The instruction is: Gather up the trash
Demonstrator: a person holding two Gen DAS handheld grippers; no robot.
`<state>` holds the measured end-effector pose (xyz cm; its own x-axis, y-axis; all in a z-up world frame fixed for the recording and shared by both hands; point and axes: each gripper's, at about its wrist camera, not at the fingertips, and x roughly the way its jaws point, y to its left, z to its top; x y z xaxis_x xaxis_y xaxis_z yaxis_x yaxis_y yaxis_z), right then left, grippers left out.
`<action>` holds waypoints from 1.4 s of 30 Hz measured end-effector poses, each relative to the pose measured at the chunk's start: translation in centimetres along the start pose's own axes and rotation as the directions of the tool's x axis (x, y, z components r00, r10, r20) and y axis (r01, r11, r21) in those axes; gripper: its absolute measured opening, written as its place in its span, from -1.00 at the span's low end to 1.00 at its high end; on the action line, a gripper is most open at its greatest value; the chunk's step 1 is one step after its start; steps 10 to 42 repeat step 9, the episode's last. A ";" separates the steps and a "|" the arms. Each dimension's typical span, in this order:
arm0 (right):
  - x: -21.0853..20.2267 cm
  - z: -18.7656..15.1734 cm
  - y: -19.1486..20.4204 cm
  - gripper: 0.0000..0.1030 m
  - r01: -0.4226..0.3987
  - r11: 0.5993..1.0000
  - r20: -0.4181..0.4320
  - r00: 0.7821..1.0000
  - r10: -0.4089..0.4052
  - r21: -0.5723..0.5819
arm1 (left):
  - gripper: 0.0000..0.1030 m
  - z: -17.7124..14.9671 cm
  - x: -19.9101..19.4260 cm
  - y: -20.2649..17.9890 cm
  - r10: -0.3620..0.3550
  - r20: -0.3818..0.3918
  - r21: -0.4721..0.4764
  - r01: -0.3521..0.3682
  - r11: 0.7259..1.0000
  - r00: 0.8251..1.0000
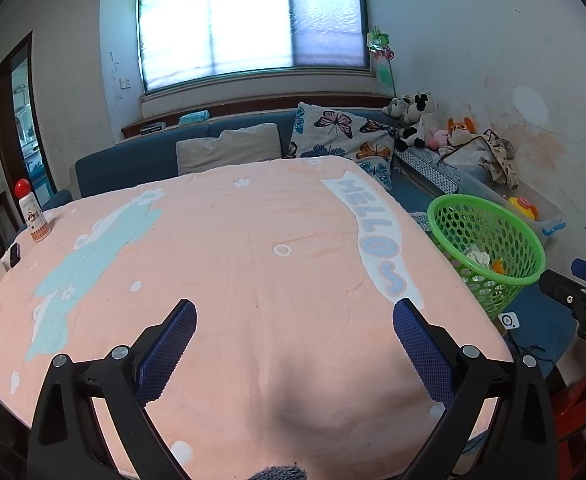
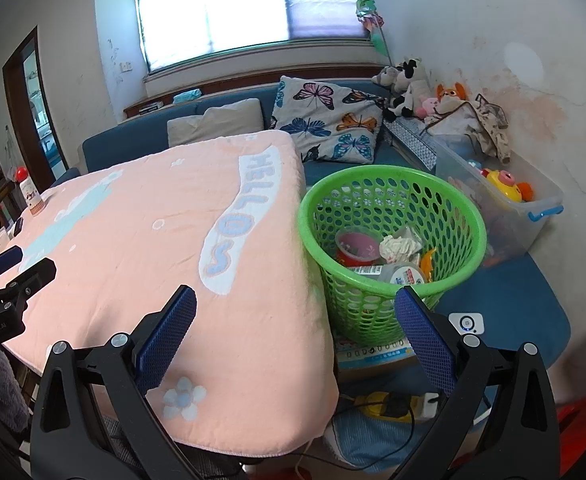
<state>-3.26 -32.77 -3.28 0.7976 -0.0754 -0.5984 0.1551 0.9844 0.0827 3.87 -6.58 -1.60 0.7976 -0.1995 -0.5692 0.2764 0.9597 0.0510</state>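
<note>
We think we are nearly done: trash sits in the green basket ahead of our right hand-held gripper. Both it and our left hand-held gripper are wide and empty, and the counter ahead shows no trash.

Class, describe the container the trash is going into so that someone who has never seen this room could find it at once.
Start at the table covered by the pink HELLO blanket. Just off its right edge, in front of the blue sofa, stands the green basket, already holding a crumpled paper ball. Unlike the clear plastic toy bin beside it, it is round, bright green and perforated with holes.
</note>
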 end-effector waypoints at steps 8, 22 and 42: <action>0.0 0.0 0.1 0.91 -0.005 1.000 0.004 1.000 0.005 0.002 | 0.86 0.1 0.2 -0.1 -0.006 -0.012 0.000 0.006 1.000 1.000; 0.0 0.0 0.1 0.91 -0.006 1.000 0.005 1.000 0.006 0.001 | 0.86 0.1 0.2 -0.2 -0.005 -0.013 0.000 0.005 1.000 1.000; 0.0 0.0 0.1 0.91 -0.006 1.000 0.005 1.000 0.006 0.001 | 0.86 0.1 0.2 -0.2 -0.005 -0.013 0.000 0.005 1.000 1.000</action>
